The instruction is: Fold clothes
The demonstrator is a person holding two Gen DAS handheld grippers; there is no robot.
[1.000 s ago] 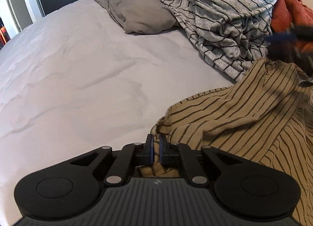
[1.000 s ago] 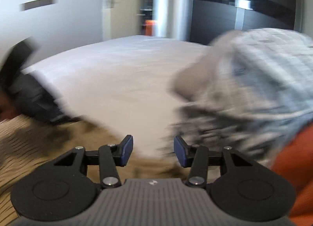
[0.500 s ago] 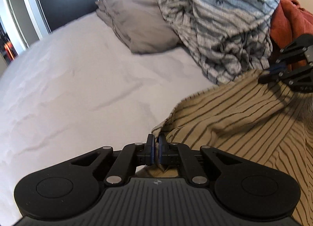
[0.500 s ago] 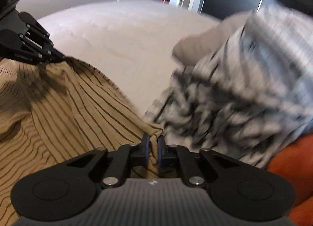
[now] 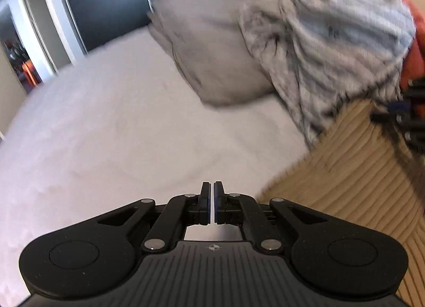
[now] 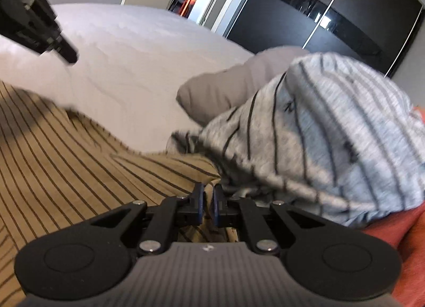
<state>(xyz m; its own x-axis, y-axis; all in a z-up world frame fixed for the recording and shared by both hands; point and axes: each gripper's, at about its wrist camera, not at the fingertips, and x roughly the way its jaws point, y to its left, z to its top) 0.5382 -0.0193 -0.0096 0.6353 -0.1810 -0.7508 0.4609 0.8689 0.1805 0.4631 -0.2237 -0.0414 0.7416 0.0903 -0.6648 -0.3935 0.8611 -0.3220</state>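
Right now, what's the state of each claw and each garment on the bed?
left claw: shut, nothing visible between its pads
right claw: has just been closing, pinched on the tan shirt's edge
tan striped shirt: unfolded, rumpled on the bed
grey striped garment: unfolded, heaped against the pillow
orange garment: crumpled, mostly hidden

Bare bedsheet (image 5: 111, 134) lies open leftward; pillow (image 5: 212, 49) and clothes pile (image 5: 332, 41) block the right.
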